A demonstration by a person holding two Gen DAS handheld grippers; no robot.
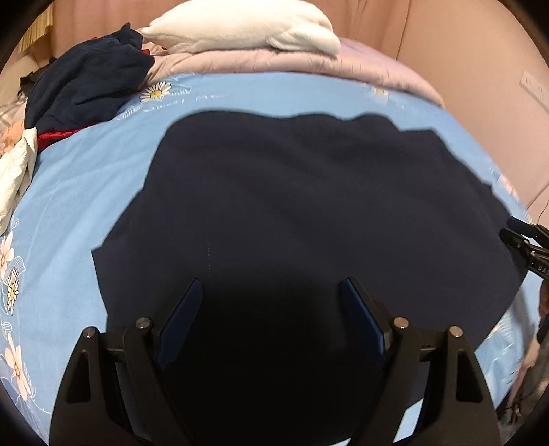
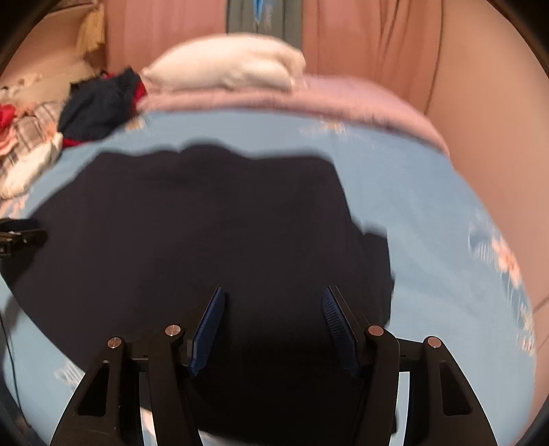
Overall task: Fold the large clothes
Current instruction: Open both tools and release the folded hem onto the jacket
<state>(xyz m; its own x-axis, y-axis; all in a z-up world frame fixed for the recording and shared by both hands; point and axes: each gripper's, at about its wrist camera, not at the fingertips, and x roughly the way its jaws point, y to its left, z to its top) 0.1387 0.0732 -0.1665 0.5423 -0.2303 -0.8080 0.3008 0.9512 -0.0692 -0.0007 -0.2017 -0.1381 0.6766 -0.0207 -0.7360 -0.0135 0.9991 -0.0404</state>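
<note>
Left gripper [image 1: 271, 288]: jaws apart, empty | right gripper [image 2: 272, 295]: jaws apart, empty | navy garment [image 1: 291, 206]: spread flat on blue floral bedsheet [image 1: 85, 192], beneath both | white pillow [image 1: 247, 24]: far end

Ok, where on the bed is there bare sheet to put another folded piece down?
Bare blue sheet lies right of the navy garment, up to the pink quilt, and in a strip on its left. The far left corner is crowded with a clothes pile.
</note>
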